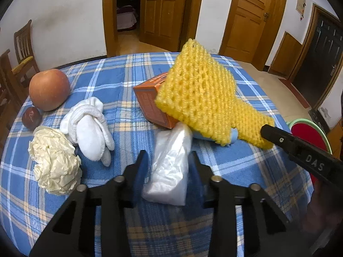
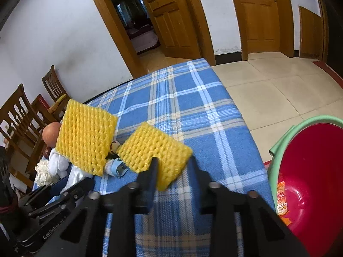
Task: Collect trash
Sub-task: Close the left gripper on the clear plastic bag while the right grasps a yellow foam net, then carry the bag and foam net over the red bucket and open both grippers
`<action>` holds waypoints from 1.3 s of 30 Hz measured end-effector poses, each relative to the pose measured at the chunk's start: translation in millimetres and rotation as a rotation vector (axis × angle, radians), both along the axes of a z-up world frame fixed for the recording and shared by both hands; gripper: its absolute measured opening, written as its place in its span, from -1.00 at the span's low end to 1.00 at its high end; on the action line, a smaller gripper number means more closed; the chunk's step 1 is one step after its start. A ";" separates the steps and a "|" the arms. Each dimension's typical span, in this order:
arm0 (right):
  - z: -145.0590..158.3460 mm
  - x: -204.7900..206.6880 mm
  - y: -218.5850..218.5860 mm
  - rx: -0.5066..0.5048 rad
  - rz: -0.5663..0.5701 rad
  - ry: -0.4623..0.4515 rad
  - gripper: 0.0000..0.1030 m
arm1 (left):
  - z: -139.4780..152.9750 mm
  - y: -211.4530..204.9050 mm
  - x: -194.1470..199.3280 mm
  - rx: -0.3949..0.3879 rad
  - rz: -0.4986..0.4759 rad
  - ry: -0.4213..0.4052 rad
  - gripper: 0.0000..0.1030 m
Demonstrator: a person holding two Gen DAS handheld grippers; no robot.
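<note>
Now: collecting step | my left gripper (image 1: 168, 160) spread around plastic bag (image 1: 169, 167), not yet pinched | right gripper (image 2: 173, 167) spread at foam net (image 2: 154, 150) | bin (image 2: 308, 184) at 3 o'clock | next: close, lift.

Apple (image 1: 49, 89): far left on the surface (image 1: 120, 79), small fruit (image 1: 31, 117) just before it.
Paper ball (image 1: 55, 160): before the fruit, left of the rolled socks (image 1: 90, 128).
Plastic bag (image 1: 169, 167): between the left gripper (image 1: 169, 160) fingers.
Box (image 1: 150, 102): behind the bag, under a foam net (image 1: 203, 94).
Basin (image 2: 308, 184): off the surface's right edge, wrapper (image 2: 282, 199) inside.
</note>
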State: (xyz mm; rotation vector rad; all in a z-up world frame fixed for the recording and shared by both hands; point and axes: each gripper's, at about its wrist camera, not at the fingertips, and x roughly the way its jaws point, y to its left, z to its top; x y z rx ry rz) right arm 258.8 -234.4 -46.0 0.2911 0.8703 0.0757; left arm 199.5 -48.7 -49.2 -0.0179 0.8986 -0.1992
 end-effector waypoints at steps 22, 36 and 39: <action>33.2 -56.7 -21.2 0.070 -0.026 -0.091 -0.79 | 28.4 5.8 -41.4 -0.101 -0.009 -0.004 -0.38; 49.3 -116.9 -62.7 0.090 -0.143 -0.140 -0.79 | 50.9 -31.6 -71.7 -0.144 -0.099 -0.022 -0.38; 52.1 -131.4 -75.2 0.090 -0.179 -0.149 -0.79 | 54.5 -42.9 -77.2 -0.160 -0.131 -0.017 -0.38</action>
